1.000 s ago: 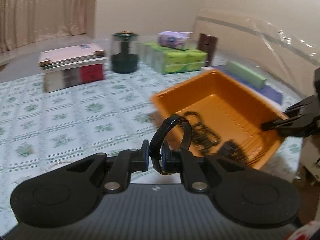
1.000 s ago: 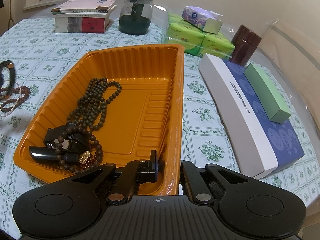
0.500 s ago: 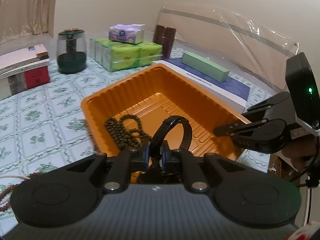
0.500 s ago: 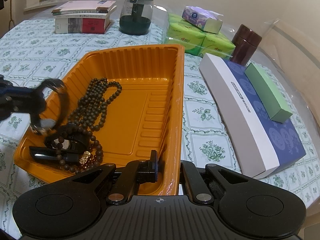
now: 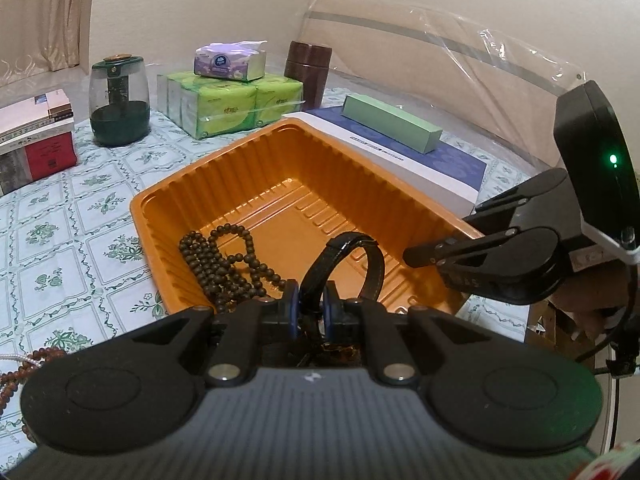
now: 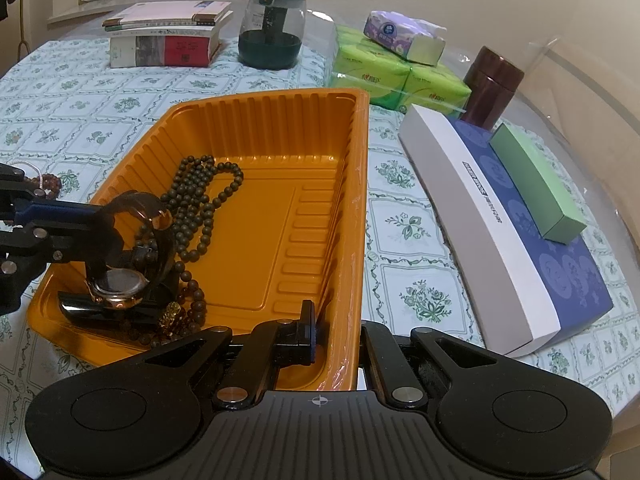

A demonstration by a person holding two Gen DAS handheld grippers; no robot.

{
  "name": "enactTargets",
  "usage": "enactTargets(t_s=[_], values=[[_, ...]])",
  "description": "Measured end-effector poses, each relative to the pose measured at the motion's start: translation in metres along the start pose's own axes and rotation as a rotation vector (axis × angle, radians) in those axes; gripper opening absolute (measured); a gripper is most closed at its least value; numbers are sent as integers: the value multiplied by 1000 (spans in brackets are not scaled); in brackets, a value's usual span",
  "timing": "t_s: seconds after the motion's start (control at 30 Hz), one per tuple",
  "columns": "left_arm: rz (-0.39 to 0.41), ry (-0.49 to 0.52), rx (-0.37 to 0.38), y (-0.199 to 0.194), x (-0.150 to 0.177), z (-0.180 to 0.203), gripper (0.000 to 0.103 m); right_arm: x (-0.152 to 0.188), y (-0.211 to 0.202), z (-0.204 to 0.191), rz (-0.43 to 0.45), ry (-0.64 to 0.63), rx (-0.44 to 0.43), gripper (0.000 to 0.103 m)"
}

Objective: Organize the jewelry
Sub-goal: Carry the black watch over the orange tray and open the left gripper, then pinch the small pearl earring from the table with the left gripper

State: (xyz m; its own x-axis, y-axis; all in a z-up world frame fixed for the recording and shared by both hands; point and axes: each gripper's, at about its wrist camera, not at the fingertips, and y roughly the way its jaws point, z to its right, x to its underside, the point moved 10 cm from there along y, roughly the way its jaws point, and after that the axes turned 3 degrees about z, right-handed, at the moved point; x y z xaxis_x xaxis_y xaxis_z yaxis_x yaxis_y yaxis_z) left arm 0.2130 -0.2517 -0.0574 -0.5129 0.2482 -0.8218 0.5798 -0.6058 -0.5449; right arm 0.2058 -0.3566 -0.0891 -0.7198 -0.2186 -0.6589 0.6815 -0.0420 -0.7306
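Observation:
An orange ribbed tray [image 6: 260, 116] sits on the floral tablecloth. In it lie a long strand of dark beads [image 6: 196, 200], a beaded bracelet with a gold charm [image 6: 170, 314] and a black strap piece [image 6: 76, 306]. My left gripper [image 5: 310, 306] is shut on the black strap of a wristwatch [image 5: 372, 264]. It hangs over the tray's left end, above the pile, and its rose-gold face [image 6: 120, 284] points down. My right gripper [image 6: 338, 336] is shut on the tray's near wall [image 5: 448, 240]. A reddish bead string [image 5: 24, 364] lies on the cloth left of the tray.
At the back stand stacked books [image 6: 168, 36], a dark green jar [image 6: 272, 28], green tissue packs [image 6: 400, 76] with a purple pack on top, and a brown canister [image 6: 492, 84]. A blue-and-white box [image 6: 500, 224] carrying a green box [image 6: 536, 184] lies right of the tray.
My left gripper has carried the watch from above the tablecloth to over the tray's left end. The right gripper has stayed clamped on the tray wall.

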Motion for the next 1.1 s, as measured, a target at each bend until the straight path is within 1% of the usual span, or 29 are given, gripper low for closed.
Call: enactTargets(t_s=[0.07,0.17,0.27,0.43,0.67,0.87,0.97,1.1], values=[[-1,2,5,2,0,1,14,0,0,1,0,-1,0,5],[16,-14,18,-2,-2,0,27,1,0,0,-1,-2,0,5],[45,-20,2,-11,-5,-8,27,1,0,0,-1,-2,1,5],[74,-61,-73,-37,-3,-42,27,1,1,0,-3,-5,4,5],[76,-104,-239,-81,26,-105,28,2,-1,1,-4,-4,3,5],[37,-154,-407,-121,71,-161,29,1,-1,0,-5,-5,5,5],[20,-172,-470,-137,91,-183,30,1,-2,0,-8,-5,7,5],[1,-166,-531,-149,106,-202,30,1,-3,0,-11,-6,11,5]])
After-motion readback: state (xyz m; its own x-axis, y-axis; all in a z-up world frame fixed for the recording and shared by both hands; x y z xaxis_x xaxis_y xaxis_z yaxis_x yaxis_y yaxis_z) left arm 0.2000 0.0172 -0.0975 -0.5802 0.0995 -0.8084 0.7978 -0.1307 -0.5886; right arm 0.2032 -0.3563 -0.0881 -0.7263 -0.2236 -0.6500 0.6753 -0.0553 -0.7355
